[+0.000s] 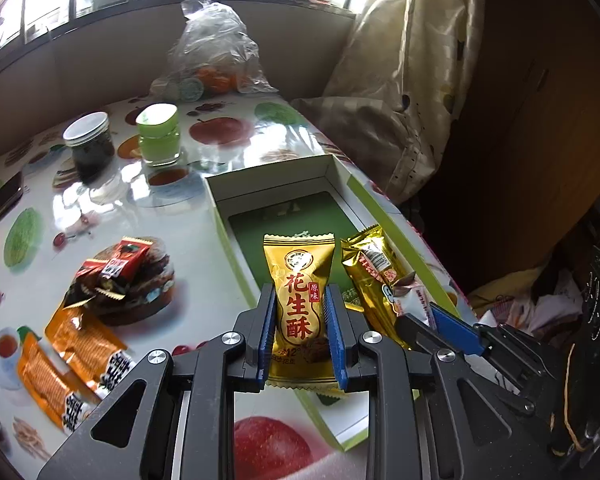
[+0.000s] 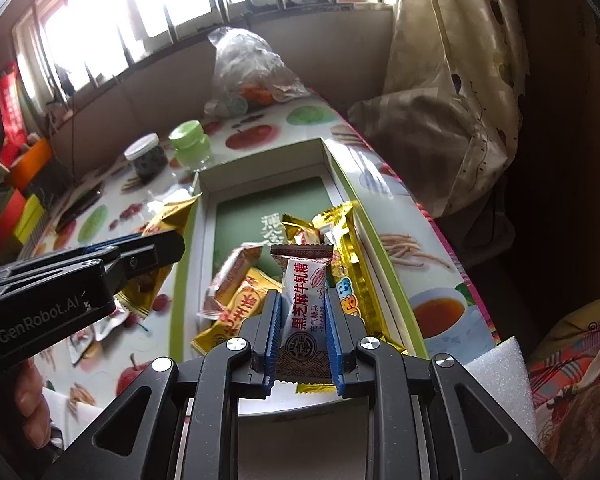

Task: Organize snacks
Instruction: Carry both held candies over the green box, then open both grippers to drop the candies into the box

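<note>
In the left wrist view my left gripper (image 1: 300, 296) is shut on a gold peanut-crisp packet (image 1: 298, 264), held above the near end of an open white box with a green floor (image 1: 268, 172). A long gold packet (image 1: 370, 268) lies in the box. My right gripper (image 1: 432, 320) comes in from the right. In the right wrist view the right gripper (image 2: 301, 296) is shut on a white sesame nougat packet (image 2: 304, 276) over the box (image 2: 260, 160), which holds orange-gold packets (image 2: 240, 300). The left gripper (image 2: 160, 246) is at the box's left.
Loose on the fruit-print tablecloth left of the box lie a red packet (image 1: 120, 266) and orange packets (image 1: 76, 344). Further back stand a dark jar (image 1: 88, 144), a green jar (image 1: 158, 134) and a plastic bag (image 1: 216, 52). A curtain (image 1: 420, 60) hangs past the table's right edge.
</note>
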